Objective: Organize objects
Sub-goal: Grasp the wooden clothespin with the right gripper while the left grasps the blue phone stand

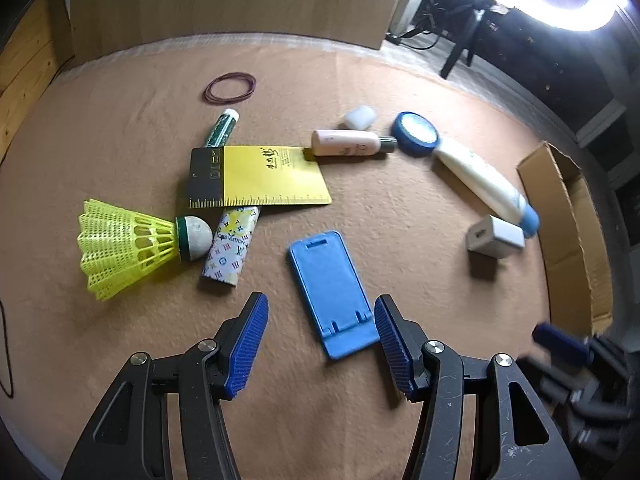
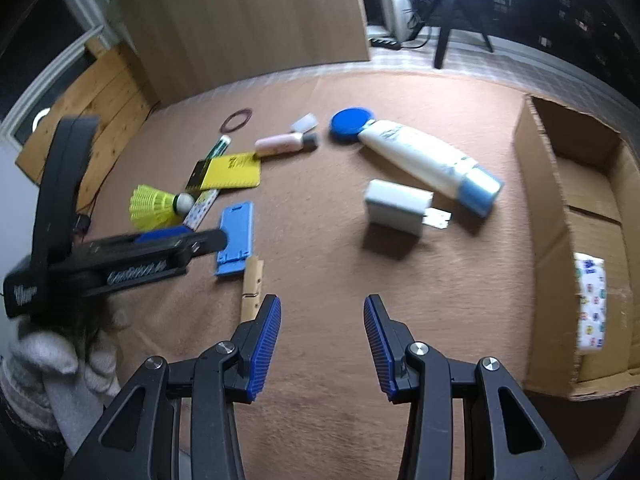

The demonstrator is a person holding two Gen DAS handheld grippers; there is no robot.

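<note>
A: Left wrist view: the left gripper [image 1: 322, 344] hangs low over the counter [image 1: 400, 240], jaws spread wide and holding nothing, the near end of the blue phone stand [image 1: 332, 292] lying between its fingertips.

B: So the step in hand looks like a pick, with the stand as the likely candidate?

A: That is the reading. The next move would call for a short drop, then closing across the stand's narrow sides; it lies flat, so the pads must get low.

B: And the right gripper [image 2: 322, 344]?

A: Also wide open and empty, poised over bare cloth, with the white charger [image 2: 396, 208] ahead and the cardboard box [image 2: 532, 184] at the right edge, open side up. A patterned packet [image 2: 590, 300] already sits inside.

B: Room to move?

A: Fair. A wooden clothespin [image 2: 252, 284] lies just beside the stand's near end, the shuttlecock [image 1: 132, 246] and patterned lighter [image 1: 230, 246] to its left. The path toward the box crosses the charger and white lotion bottle [image 2: 428, 160]; lift clear first.
</note>
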